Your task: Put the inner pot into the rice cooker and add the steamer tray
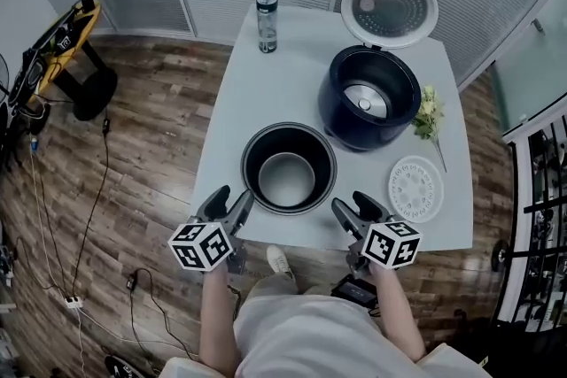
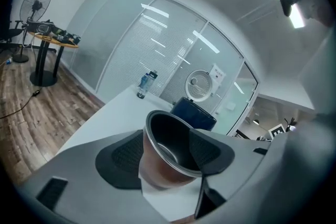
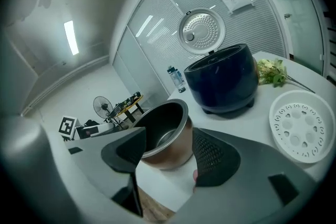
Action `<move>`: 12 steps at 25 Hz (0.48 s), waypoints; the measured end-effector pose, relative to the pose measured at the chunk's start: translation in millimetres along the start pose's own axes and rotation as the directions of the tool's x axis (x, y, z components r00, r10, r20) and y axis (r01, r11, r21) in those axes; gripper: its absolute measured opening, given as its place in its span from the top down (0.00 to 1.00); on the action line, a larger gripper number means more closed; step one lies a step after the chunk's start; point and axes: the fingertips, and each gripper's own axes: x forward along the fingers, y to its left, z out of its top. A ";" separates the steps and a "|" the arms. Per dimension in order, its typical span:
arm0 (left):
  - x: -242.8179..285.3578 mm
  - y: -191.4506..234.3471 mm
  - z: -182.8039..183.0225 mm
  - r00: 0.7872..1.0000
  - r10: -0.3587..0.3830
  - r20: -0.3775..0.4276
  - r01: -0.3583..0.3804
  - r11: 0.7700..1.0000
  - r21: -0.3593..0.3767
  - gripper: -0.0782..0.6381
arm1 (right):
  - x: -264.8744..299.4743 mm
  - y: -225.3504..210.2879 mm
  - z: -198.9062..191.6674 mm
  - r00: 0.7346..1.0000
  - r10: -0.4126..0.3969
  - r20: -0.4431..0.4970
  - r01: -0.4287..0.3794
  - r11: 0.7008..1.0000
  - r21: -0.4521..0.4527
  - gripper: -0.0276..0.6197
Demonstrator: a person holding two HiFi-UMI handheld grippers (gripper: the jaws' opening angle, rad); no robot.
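Copper-sided, dark-lined inner pot (image 1: 288,168) upright on white table (image 1: 266,84), left tool (image 1: 230,197) and right tool (image 1: 352,201) wide open, empty, near it

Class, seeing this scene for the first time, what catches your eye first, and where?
The dark inner pot stands empty at the near edge of the white table, flanked by the open left gripper and right gripper. Behind it to the right, the navy rice cooker stands with its lid raised, and the white steamer tray lies flat near the table's right edge.
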 end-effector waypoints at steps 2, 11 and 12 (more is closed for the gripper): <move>15.2 7.2 3.9 1.000 -0.025 -0.016 0.025 1.000 -0.006 0.53 | 11.3 -6.3 6.6 1.000 -0.013 0.008 0.013 1.000 0.026 0.53; 58.1 23.5 6.6 0.992 -0.090 -0.083 0.086 0.995 -0.060 0.53 | 43.8 -18.6 17.7 0.999 -0.033 -0.027 0.036 0.994 0.101 0.53; 60.6 24.7 5.8 0.992 -0.091 -0.089 0.086 0.994 -0.065 0.53 | 47.2 -19.6 17.7 0.999 -0.033 -0.032 0.036 0.994 0.105 0.53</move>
